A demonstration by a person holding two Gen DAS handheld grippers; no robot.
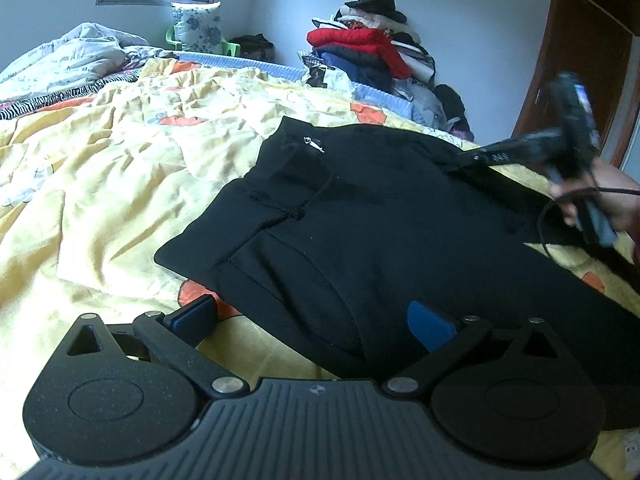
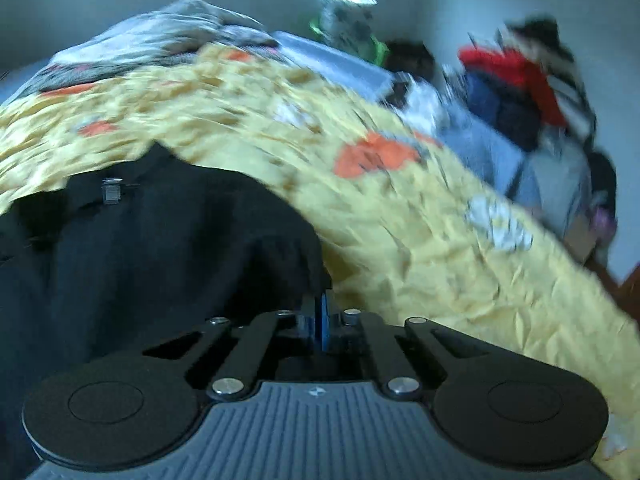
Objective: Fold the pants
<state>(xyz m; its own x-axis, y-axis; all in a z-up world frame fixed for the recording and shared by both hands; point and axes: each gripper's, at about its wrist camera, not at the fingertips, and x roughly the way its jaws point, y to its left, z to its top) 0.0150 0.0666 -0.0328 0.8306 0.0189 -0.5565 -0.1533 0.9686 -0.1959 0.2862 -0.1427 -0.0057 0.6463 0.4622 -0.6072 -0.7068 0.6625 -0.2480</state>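
Black fabric pants [image 1: 380, 216], centre frame on yellow patterned bedsheet [image 1: 120, 168]. Left gripper [image 1: 316, 328]: jaws wide, straddling the near hem, nothing clamped. Right gripper [image 2: 322, 322]: jaws shut at the fabric edge, hold unclear. Risk: thin pinch slipping mid-fold; sheet caught too

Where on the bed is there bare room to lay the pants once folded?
The yellow bedspread lies bare left of the black pants, up to the rumpled quilt. Another bare strip runs beyond the pants, toward the clothes pile. That far right corner is crowded.
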